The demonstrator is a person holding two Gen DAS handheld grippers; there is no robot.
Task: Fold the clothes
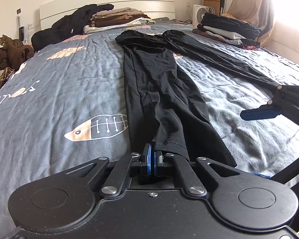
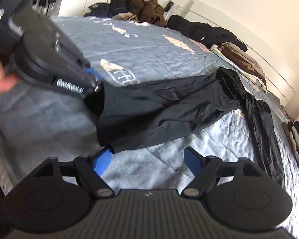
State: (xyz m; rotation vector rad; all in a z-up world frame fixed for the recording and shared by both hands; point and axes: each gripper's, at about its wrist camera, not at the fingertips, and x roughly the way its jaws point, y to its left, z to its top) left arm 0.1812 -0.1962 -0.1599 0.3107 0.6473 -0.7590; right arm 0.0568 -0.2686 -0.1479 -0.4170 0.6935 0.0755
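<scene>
A pair of black trousers [image 1: 159, 83] lies spread on the grey bed cover [image 1: 59, 91], one leg running toward me, the other leg [image 1: 219, 57] angled off to the right. My left gripper [image 1: 152, 161] is shut on the hem of the near leg. It also shows in the right wrist view [image 2: 93, 83] at the hem's corner. My right gripper [image 2: 147, 159] is open, its blue fingers [image 2: 101, 161] just short of the other corner of the same hem of the trousers [image 2: 169, 109]. One of its fingers [image 1: 259, 113] shows at the right of the left wrist view.
Folded clothes are stacked at the headboard [image 1: 117, 18] and at the far right of the bed [image 1: 229, 27]. A dark jacket [image 1: 69, 25] lies near the pillows. A cat [image 1: 7, 40] sits on a clothes heap left of the bed. A fan [image 1: 201, 14] stands behind.
</scene>
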